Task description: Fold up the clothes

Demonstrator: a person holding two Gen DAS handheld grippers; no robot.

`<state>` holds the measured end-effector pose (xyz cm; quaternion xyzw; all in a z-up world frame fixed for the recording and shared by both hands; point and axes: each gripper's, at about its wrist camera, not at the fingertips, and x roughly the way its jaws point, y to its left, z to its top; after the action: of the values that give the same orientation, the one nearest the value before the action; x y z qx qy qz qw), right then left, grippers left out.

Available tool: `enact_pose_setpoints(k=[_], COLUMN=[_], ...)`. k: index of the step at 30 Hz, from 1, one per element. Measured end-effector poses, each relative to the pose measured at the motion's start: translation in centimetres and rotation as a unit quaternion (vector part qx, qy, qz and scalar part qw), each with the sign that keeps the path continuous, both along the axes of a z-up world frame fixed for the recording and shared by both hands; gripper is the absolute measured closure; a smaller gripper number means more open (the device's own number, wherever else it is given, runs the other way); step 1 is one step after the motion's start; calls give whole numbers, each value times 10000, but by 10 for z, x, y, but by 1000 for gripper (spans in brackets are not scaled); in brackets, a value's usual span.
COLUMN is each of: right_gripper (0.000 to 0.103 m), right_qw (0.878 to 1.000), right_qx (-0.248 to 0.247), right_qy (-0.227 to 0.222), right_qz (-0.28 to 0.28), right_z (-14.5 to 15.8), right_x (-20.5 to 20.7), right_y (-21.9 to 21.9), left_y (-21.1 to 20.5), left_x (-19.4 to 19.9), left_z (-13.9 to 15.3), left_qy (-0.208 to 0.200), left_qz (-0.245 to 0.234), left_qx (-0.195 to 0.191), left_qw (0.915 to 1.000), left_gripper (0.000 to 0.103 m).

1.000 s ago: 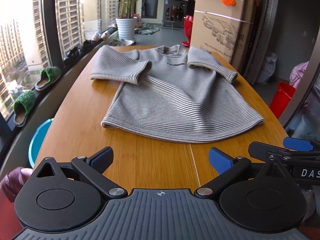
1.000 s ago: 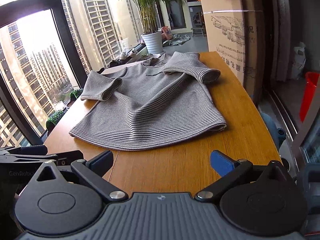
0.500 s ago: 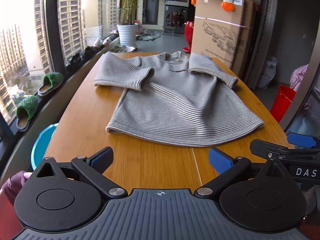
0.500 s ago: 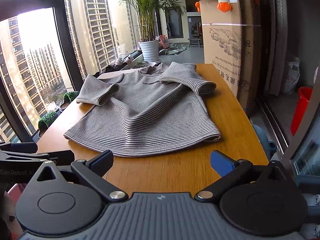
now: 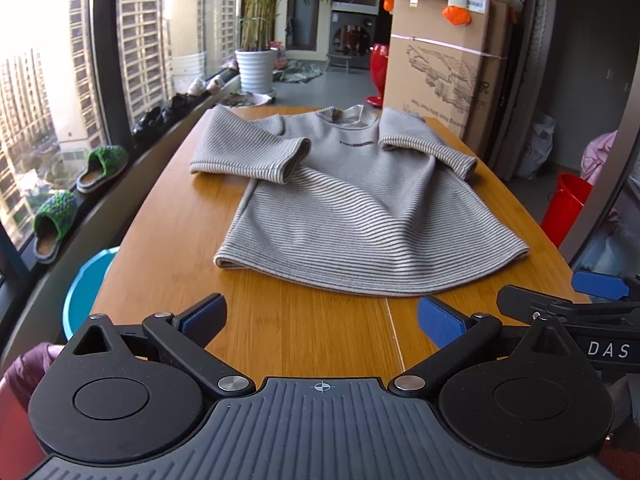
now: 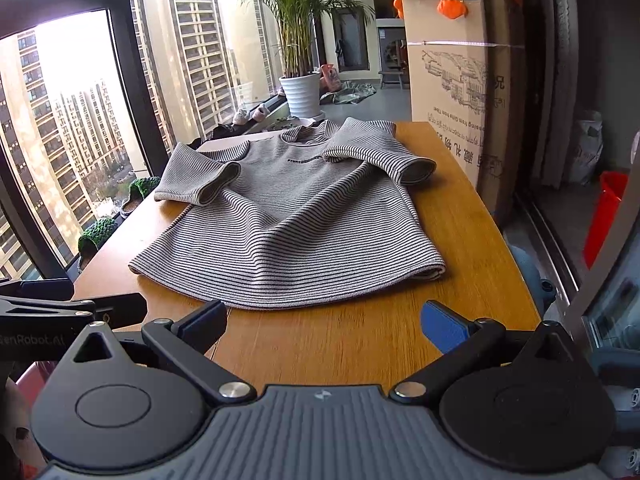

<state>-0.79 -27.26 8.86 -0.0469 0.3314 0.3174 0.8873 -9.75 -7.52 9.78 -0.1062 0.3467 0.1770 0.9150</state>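
holding both tools at the near edge of the table point(image 5: 160, 240). my left gripper point(image 5: 320, 318) has its jaws spread wide with nothing between them; my right gripper point(image 6: 324, 320) is equally wide and also has nothing in it. both hover short of the hem. beyond them the striped sweater point(image 5: 352, 208) lies flat on the wood, front up, hem toward me, collar away, both sleeves folded in over the chest. farther back i see a cardboard box point(image 5: 444, 72) to the right and a potted plant point(image 6: 300, 40) by the window.
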Motion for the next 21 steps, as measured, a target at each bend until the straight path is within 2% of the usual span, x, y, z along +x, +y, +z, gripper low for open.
enact_pose_setpoints(k=[21], right_gripper=[0], right_qw=[10000], right_qx=[0], right_qy=[41], right_qz=[12], right_z=[-3], right_x=[1], right_y=[-1], left_y=[2], left_x=[-2], left_z=[1], left_qy=[-6], left_qz=[-1], left_qx=[-7], left_qw=[10000], left_gripper=[0])
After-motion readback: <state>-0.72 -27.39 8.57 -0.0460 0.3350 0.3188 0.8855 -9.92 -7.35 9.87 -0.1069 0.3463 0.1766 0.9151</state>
